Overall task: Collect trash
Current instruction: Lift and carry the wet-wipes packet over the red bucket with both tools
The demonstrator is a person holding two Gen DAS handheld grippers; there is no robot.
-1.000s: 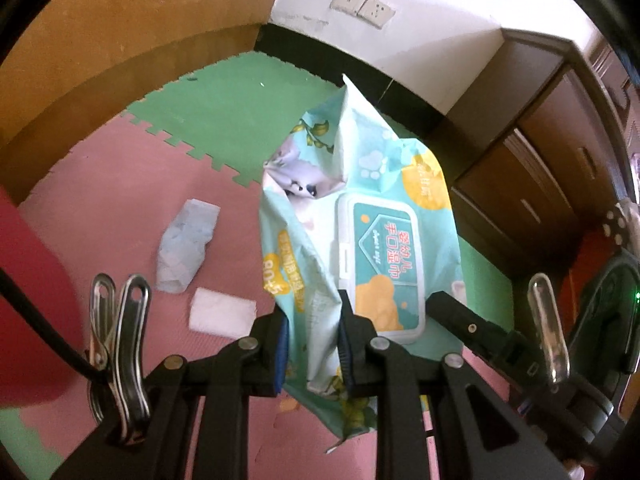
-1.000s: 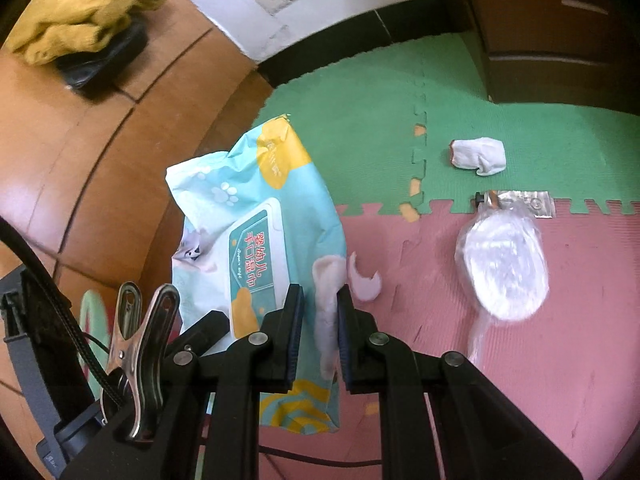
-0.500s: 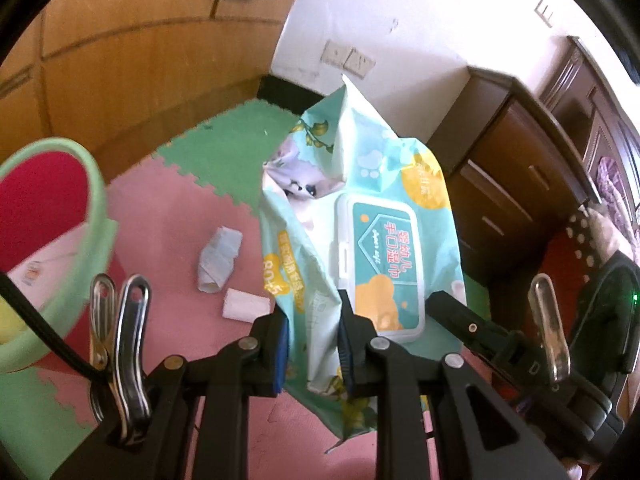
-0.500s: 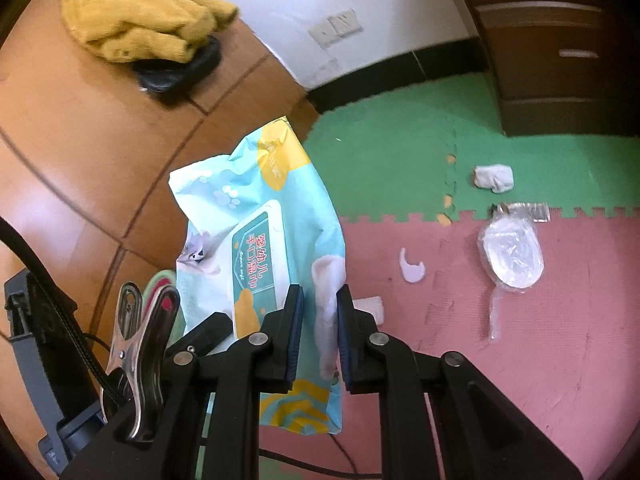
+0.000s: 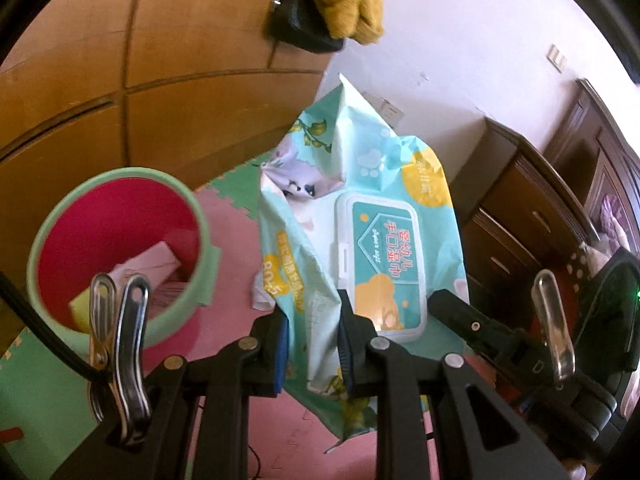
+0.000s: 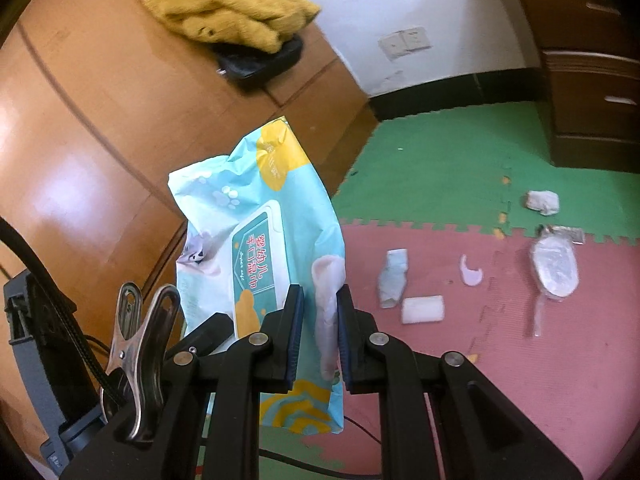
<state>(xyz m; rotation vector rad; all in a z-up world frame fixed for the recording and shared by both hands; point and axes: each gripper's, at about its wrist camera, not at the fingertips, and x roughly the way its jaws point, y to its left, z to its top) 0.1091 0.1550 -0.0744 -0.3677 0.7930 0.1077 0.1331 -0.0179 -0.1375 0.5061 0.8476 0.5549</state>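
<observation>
Lighting and picture quality, both wrist views: bright daylight, heavy fisheye

Sun falls strongest on the white wall (image 5: 460, 40) and glares in a pale patch off the glossy wooden panel (image 6: 60, 196); colours warm, slightly washed; black vignette rings each corner; straight edges bow near the rims; wipes pack (image 5: 360, 224) print readable at centre, soft blur toward edges; dark cabinet (image 6: 592, 80) underexposed, detail lost in shadow

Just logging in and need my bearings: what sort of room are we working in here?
Most likely a home bedroom or playroom. The floor is covered in interlocking foam mats in pink and green, dark wooden drawers stand by the wall, and a wall socket sits above a black skirting.
</observation>
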